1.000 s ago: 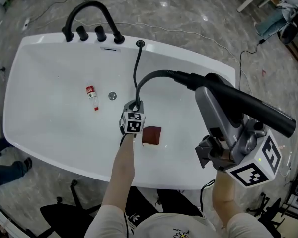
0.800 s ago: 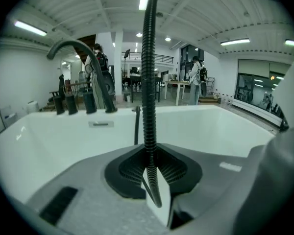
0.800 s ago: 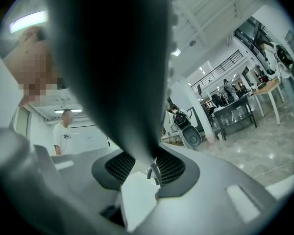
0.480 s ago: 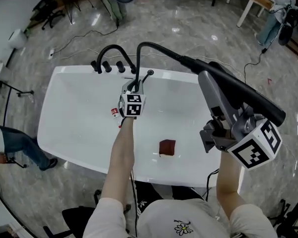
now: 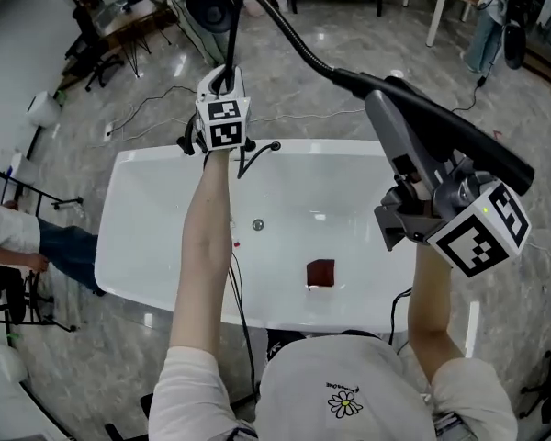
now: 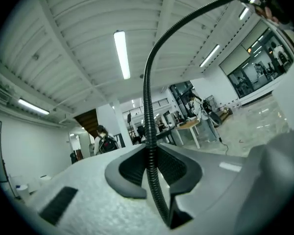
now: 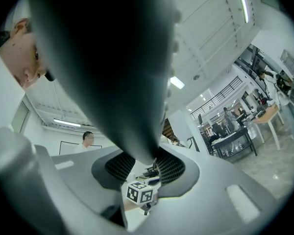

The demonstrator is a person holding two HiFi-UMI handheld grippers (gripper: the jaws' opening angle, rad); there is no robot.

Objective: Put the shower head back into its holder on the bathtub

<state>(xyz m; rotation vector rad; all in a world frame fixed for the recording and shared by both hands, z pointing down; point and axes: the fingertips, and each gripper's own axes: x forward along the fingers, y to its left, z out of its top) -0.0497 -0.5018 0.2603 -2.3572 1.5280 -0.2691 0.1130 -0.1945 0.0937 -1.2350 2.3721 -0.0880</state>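
In the head view the white bathtub point(image 5: 147, 237) lies below me. My left gripper point(image 5: 222, 81) is raised high over the tub's far rim and is shut on the black ribbed hose point(image 5: 285, 26). The hose arcs up and right to the black shower head point(image 5: 450, 136). My right gripper point(image 5: 392, 122) is shut on that shower head, above the tub's right end. In the left gripper view the hose point(image 6: 148, 106) runs between the pads of the left gripper point(image 6: 152, 168). In the right gripper view the dark shower head point(image 7: 112, 58) fills the jaws of the right gripper point(image 7: 144, 163). A small black fitting point(image 5: 274, 145) sits on the far rim.
A dark red block point(image 5: 320, 272) lies on the tub floor near the drain point(image 5: 257, 224). The black faucet point(image 5: 189, 141) is partly hidden behind my left gripper. A person point(image 5: 18, 237) stands at the left. Cables, chairs and tables are on the floor beyond the tub.
Both grippers have risen, the left one far more, from down in the tub to high above its far rim. The hose came up with it. The tub now looks smaller and farther off.
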